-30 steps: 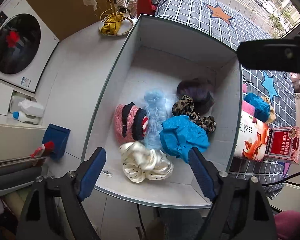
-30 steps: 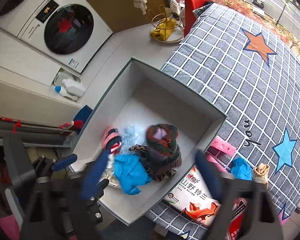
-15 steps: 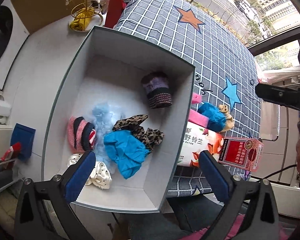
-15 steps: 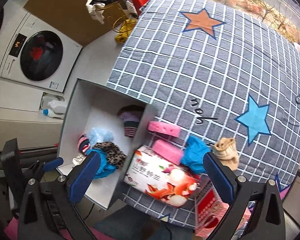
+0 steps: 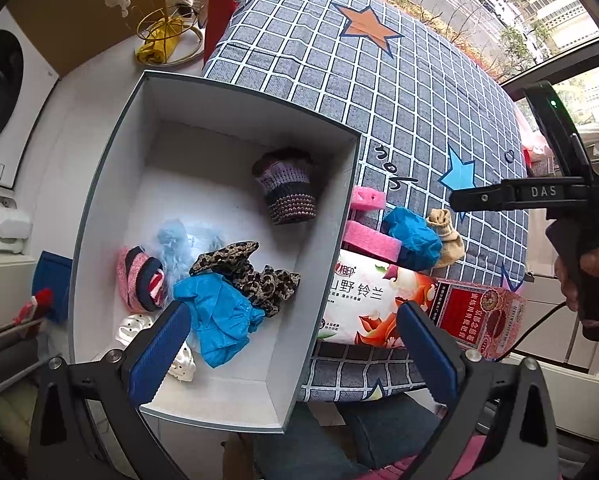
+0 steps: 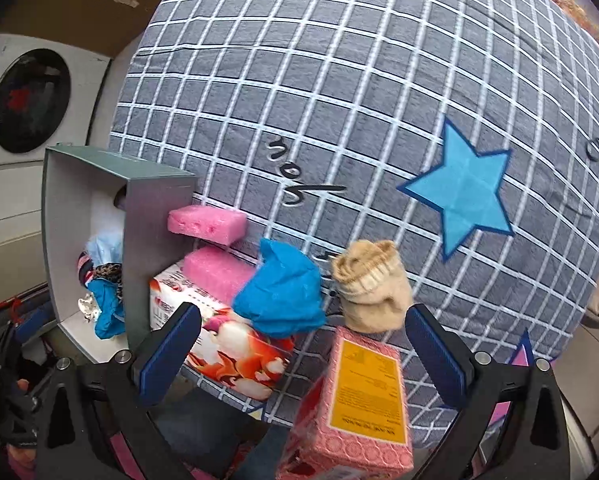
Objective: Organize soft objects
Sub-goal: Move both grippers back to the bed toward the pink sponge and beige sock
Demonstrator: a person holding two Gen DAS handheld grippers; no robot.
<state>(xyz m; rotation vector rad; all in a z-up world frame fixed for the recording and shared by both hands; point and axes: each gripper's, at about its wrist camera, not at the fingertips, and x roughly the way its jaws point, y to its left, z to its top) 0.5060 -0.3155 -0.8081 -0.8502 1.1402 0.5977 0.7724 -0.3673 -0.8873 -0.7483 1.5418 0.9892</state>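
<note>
The box sits at the left edge of the bed, and most of the soft things are already in it: a knitted purple hat toward its far right wall, a leopard scrunchie, a blue cloth, a pink striped piece, a pale blue fluffy piece and a white dotted scrunchie near the front left corner. I judge the job a good way past half done.

What is left lies on the bed just right of the box: two pink sponges, one beyond the other, the far one touching the box wall; a crumpled blue cloth on the bed beside them; and a beige sock just right of that cloth. A tissue pack and a pink carton sit at the near edge of the bed; whether they count as soft things to put away I cannot tell.

My right tongs hang above the bed with the jaws wide apart and nothing in them; the blue cloth and the sock lie just beyond the gap. My left tongs are as wide open as they go, empty, over the near right corner of the box.

Next, I think, comes one of those two pieces, then the sponges.
</note>
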